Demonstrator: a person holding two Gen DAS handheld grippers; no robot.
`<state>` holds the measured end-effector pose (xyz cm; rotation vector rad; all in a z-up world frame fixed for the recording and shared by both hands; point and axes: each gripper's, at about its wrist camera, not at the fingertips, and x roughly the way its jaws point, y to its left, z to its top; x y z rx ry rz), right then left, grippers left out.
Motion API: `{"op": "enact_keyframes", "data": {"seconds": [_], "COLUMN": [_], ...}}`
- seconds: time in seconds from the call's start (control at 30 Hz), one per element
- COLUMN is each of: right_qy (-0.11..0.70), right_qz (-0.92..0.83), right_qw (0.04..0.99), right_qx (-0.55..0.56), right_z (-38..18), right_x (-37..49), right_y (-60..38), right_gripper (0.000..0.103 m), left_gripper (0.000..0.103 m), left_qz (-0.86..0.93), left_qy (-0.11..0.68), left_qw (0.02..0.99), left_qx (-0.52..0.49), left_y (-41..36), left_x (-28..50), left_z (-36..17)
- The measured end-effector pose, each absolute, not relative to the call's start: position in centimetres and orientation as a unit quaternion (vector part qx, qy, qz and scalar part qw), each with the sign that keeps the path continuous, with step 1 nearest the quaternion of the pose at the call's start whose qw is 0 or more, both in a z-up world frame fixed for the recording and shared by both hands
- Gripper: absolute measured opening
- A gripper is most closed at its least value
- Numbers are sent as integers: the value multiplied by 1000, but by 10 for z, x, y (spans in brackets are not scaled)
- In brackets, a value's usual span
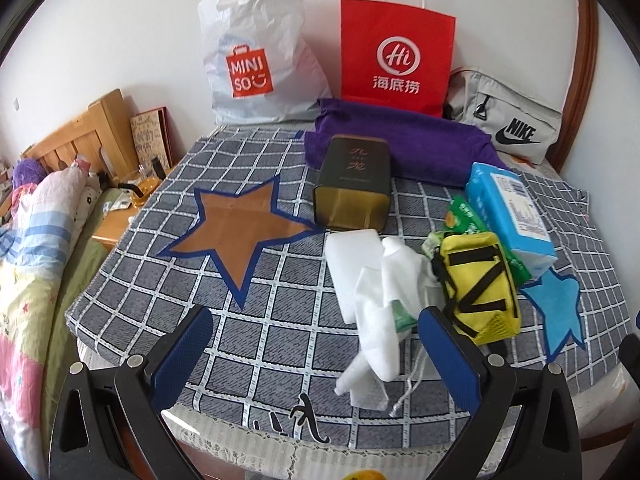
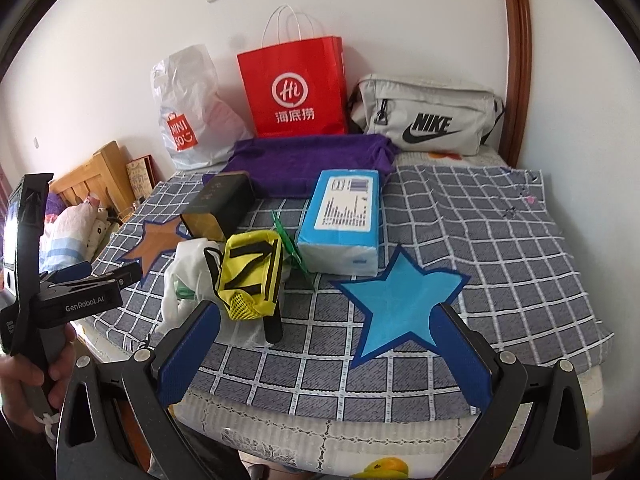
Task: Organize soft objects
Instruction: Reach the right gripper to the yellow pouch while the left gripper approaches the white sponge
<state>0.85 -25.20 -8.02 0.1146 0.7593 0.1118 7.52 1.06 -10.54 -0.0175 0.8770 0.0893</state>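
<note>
A pile of soft things lies mid-table: a white cloth (image 1: pixel 380 296) (image 2: pixel 186 272), a yellow pouch with black straps (image 1: pixel 478 284) (image 2: pixel 250 276), a blue tissue pack (image 1: pixel 510 212) (image 2: pixel 344 220) and a green packet (image 1: pixel 464 216). A folded purple towel (image 1: pixel 404 144) (image 2: pixel 308 156) lies behind them. A brown star (image 1: pixel 240 224) (image 2: pixel 156 244) and a blue star (image 1: pixel 558 308) (image 2: pixel 404 300) mark the checked cloth. My left gripper (image 1: pixel 316 360) is open just short of the white cloth. My right gripper (image 2: pixel 328 354) is open over the blue star's near side. Neither holds anything.
A dark tin box (image 1: pixel 352 184) (image 2: pixel 218 208) lies beside the pile. Against the wall stand a white plastic bag (image 1: pixel 256 52), a red paper bag (image 1: pixel 396 56) (image 2: pixel 292 88) and a grey waist bag (image 1: pixel 508 120) (image 2: pixel 428 116). A bed (image 1: pixel 40 220) sits left. A hand (image 2: pixel 60 364) holds the left gripper.
</note>
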Motion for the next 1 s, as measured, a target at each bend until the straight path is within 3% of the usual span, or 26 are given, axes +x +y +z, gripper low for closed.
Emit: {"op": "enact_keyframes", "data": {"seconds": [0.43,0.93,1.0], "right_qy": [416,452,457], "right_qz": [147,131,122], "right_qw": [892,882,880], "right_qx": [102,-26,-39], "right_z": [-125,-160,-165], "right_x": [69,99,107], "right_y": [-221,-156,-150], "right_gripper": [99,99,94], "left_gripper": [103,103,103], "left_qz": [69,61,58], "left_qy": [453,464,467], "left_qw": [888,880,879], "left_qx": [-29,-78,-82], "left_y": [38,71,74], "left_x": [98,107,106], "left_z": [-148,-163,-166]}}
